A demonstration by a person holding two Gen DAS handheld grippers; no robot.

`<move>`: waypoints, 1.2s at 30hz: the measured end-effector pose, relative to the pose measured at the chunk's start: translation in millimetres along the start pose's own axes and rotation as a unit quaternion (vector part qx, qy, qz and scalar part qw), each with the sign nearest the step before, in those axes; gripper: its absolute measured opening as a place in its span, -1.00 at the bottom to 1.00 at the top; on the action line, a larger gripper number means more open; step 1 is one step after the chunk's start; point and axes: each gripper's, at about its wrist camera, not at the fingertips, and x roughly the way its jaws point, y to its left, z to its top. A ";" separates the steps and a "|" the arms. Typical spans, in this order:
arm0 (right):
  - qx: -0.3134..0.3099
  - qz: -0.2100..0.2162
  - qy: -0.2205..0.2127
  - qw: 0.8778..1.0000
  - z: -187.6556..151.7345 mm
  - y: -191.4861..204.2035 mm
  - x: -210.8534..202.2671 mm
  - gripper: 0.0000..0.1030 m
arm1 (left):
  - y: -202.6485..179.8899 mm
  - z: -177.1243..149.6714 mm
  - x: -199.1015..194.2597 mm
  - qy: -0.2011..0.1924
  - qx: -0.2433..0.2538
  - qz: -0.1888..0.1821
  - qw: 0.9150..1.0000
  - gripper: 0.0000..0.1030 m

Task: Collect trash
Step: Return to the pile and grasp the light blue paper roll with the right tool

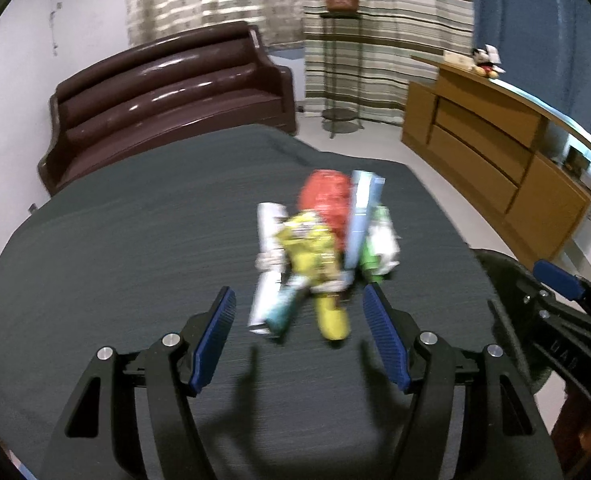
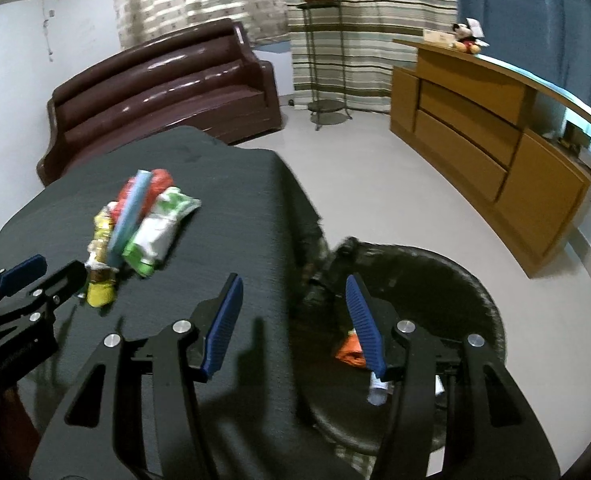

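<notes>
Surroundings: wrapper pile mid-frame on my dark counter; bin lower right.
Left hand-held gripper: released, empty, before pile.
Right hand-held gripper: released, empty, over counter edge.

Yellow wrapper, red bag, dark grey tablecloth, striped curtain.

Dark grey cloth-covered table, bearing one heap of wrappers near its right edge: red bag at far end of heap, yellow packet at near end, green-and-white pouch on right flank, white tube on left.
</notes>
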 end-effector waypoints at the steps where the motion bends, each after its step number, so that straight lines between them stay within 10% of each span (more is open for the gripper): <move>1: -0.003 0.002 0.000 1.000 1.2 4.7 1.1 0.02 | 4.5 -0.3 -0.6 -0.001 -0.003 0.004 1.000 0.25; 19: -0.059 0.039 -0.001 0.998 34.5 102.2 29.4 -0.16 | 117.2 -3.2 8.0 0.000 -0.082 0.092 0.992 0.25; 36: -0.075 0.019 0.016 0.997 33.6 121.8 46.0 -0.78 | 136.4 -7.3 22.0 0.016 -0.107 0.082 0.991 0.26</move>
